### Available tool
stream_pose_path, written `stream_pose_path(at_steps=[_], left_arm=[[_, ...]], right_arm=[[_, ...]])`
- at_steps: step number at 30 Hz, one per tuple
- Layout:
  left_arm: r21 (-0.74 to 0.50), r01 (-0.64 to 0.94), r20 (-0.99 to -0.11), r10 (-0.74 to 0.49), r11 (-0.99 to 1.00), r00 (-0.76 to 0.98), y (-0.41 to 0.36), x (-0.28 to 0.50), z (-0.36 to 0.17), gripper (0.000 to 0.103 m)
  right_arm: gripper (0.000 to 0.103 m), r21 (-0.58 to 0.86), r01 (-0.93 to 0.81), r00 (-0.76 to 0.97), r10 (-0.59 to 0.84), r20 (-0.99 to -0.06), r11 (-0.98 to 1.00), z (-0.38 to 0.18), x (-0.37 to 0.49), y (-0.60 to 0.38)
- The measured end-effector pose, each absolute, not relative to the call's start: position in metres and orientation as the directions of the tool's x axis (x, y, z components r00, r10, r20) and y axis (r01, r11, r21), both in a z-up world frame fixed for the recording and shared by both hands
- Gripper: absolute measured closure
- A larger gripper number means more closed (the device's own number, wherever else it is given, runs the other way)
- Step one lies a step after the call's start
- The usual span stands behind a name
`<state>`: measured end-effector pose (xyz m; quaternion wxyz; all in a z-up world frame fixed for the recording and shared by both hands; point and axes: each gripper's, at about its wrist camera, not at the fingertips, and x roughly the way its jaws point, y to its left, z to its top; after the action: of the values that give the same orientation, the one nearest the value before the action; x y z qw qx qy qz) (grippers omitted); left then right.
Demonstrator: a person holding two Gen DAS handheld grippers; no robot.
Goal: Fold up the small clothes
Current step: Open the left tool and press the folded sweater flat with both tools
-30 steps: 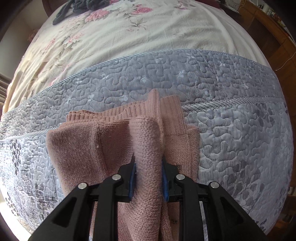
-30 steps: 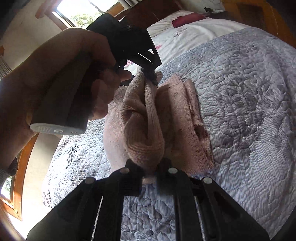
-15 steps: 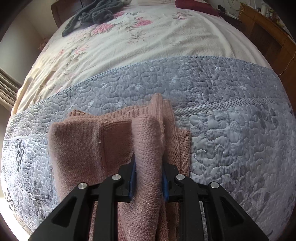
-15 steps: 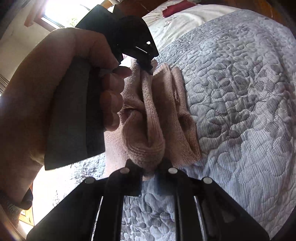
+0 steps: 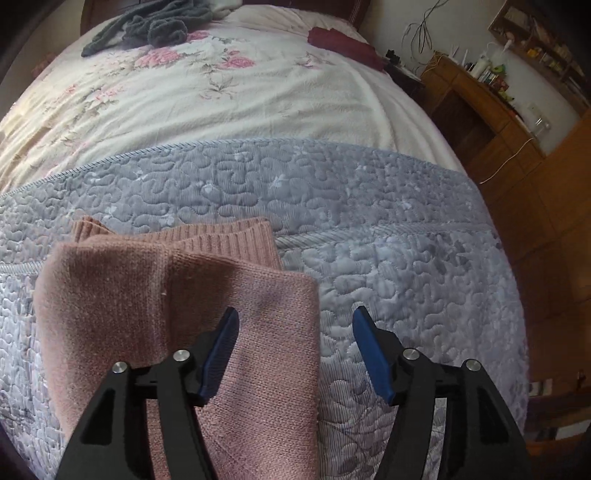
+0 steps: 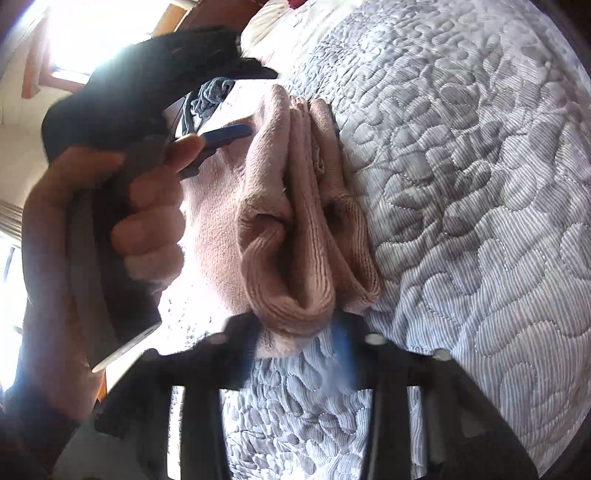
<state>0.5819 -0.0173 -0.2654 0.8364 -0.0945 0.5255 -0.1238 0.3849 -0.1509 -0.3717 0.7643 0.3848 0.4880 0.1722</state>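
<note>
1. My left gripper [image 5: 295,328] has its fingers spread wide, the blue pads [image 5: 221,350] well apart and nothing between them.
2. Under it lies the pink knit sweater [image 5: 177,295], folded into a thick pad on the grey quilted bedspread [image 5: 369,206]. In the left wrist view it fills the lower left, from about 6 to 10 o'clock; its ribbed hem [image 5: 236,240] shows at the far edge.
3. My left finger hangs over the sweater's right part; my right finger hangs over bare quilt just beside the sweater's right edge.
4. My right gripper [image 6: 299,332] is blurred. A bunched fold of the sweater [image 6: 291,258] sits between its fingers, with a gap showing on the right side; I cannot tell whether they pinch it or have let go.
5. In the right wrist view my left hand [image 6: 110,229] wraps the other gripper's handle at 9 o'clock, above the sweater's left part.
6. Beyond the quilt, at 12 o'clock in the left wrist view, a cream floral blanket [image 5: 258,96] covers the bed, with a dark grey garment [image 5: 147,26] heaped at 11 o'clock and a maroon cloth [image 5: 343,44] at 1 o'clock.
7. A wooden dresser [image 5: 498,122] stands at 2 o'clock.
</note>
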Motion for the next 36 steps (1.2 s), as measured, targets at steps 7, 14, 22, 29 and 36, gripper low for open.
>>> stream_pose_path(at_steps=[7, 14, 22, 29, 36], left_arm=[[-0.41, 0.177, -0.761, -0.442, 0.895, 0.475, 0.07, 0.543, -0.216, 0.03], [-0.598, 0.234, -0.684, -0.64, 0.767, 0.351, 0.133, 0.489, -0.244, 0.03], [-0.82, 0.041, -0.529, -0.783, 0.571, 0.327, 0.169, 0.505, -0.328, 0.046], [-0.909, 0.096, -0.358, -0.877, 0.406, 0.32, 0.19, 0.54, -0.29, 0.049], [-0.878, 0.016, -0.453, -0.841, 0.478, 0.296, 0.186, 0.631, -0.335, 0.062]], right_arm=[[0.032, 0.833, 0.125, 0.562, 0.654, -0.507, 0.539, -0.361, 0.38, -0.194], [0.033, 0.822, 0.038, 0.502, 0.7, -0.507, 0.568, -0.33, 0.479, -0.207], [0.085, 0.646, -0.03, 0.275, 0.628, -0.728, 0.763, -0.379, 0.598, -0.134], [0.07, 0.697, -0.083, 0.39, 0.667, -0.635, 0.713, -0.32, 0.599, -0.16], [0.076, 0.716, -0.142, 0.165, 0.729, -0.664, 0.684, -0.356, 0.624, -0.112]])
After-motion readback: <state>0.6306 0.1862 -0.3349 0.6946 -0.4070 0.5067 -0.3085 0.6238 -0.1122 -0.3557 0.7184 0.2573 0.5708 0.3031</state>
